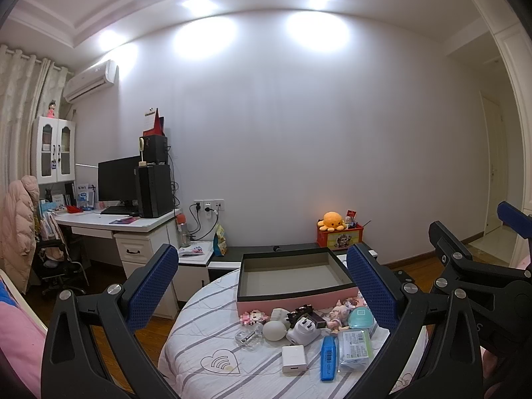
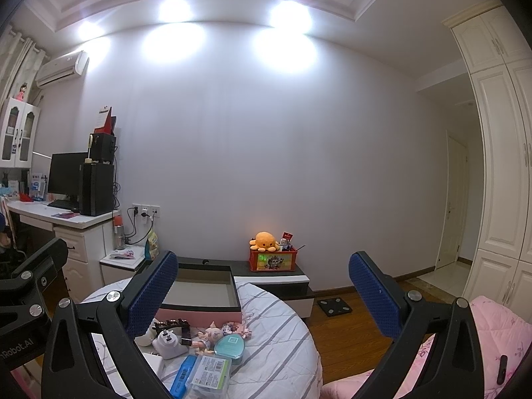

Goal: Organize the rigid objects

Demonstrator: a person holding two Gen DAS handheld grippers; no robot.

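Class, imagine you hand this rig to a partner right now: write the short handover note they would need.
Left tongs: open, holding nothing, hovering over the table.
Right tongs: open, holding nothing.
Pink box: at the far side of the round table, nothing visible inside.
In front of it: white plug, white charger, blue highlighter, teal case, packet, small figures.
Done: nothing boxed yet.
Left: move all items into the box.

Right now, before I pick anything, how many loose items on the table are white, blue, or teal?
White: 3 – power bank, wall plug, round ball
Blue: 1 – highlighter
Teal: 1 – oval case
Total: 5
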